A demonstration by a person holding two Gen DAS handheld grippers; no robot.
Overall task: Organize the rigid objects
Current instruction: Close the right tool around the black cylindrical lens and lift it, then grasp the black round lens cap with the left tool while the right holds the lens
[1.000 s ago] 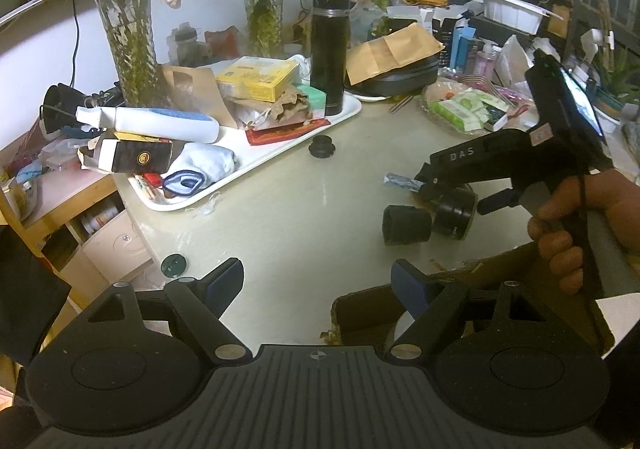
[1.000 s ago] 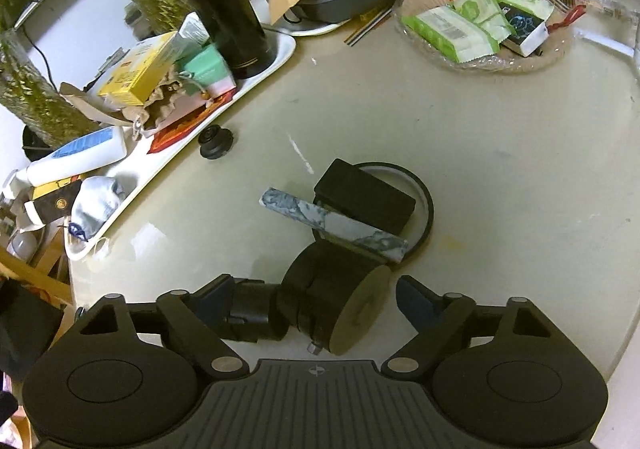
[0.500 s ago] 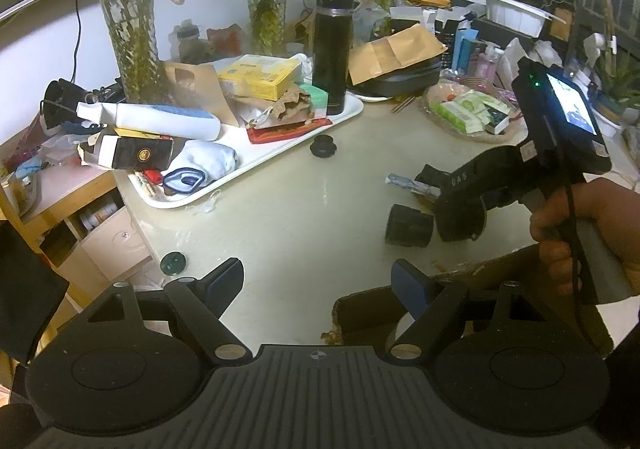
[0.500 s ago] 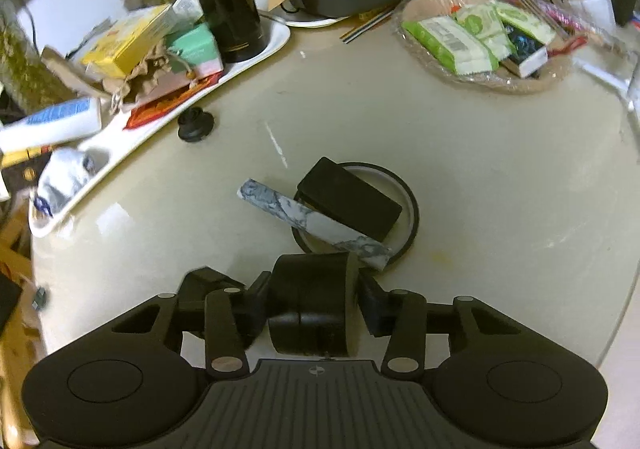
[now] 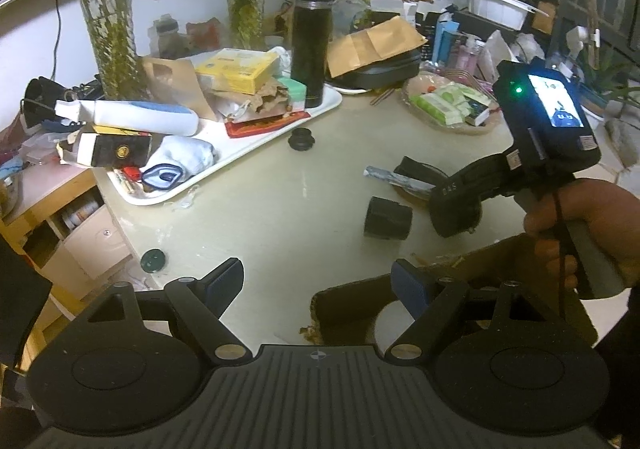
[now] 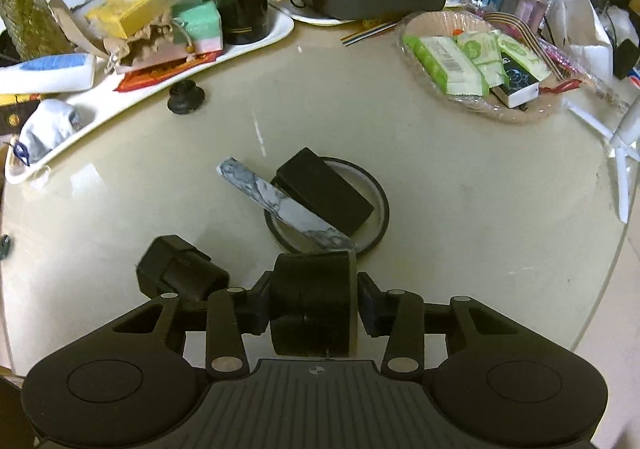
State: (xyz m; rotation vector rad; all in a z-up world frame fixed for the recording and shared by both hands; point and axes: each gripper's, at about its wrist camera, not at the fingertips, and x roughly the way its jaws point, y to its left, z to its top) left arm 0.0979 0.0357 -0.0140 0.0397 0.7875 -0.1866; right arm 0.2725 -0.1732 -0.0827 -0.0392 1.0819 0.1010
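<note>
My right gripper [image 6: 314, 307] points down at the round table, its jaws closing with a wide black cylinder [image 6: 316, 301] pressed between the pads. A smaller black cylinder [image 6: 180, 273] lies just left of it, also seen from the left wrist [image 5: 387, 217]. Just beyond, a marbled grey bar [image 6: 280, 205] and a black box [image 6: 324, 193] rest on a round black-rimmed coaster [image 6: 382, 209]. My left gripper [image 5: 318, 283] hangs open and empty over the table's near edge, above a cardboard box [image 5: 352, 309].
A white tray [image 5: 236, 165] piled with boxes, a bottle and a tall black flask [image 5: 312, 45] fills the far left. A black knob [image 6: 185, 97] sits beside it. A wicker plate [image 6: 516, 115] of packets stands far right. Glass vases line the back.
The right gripper's jaws came together onto the wide black cylinder and the wrist rolled level. The smaller cylinder now lies apart on the left. The left gripper stayed put.
</note>
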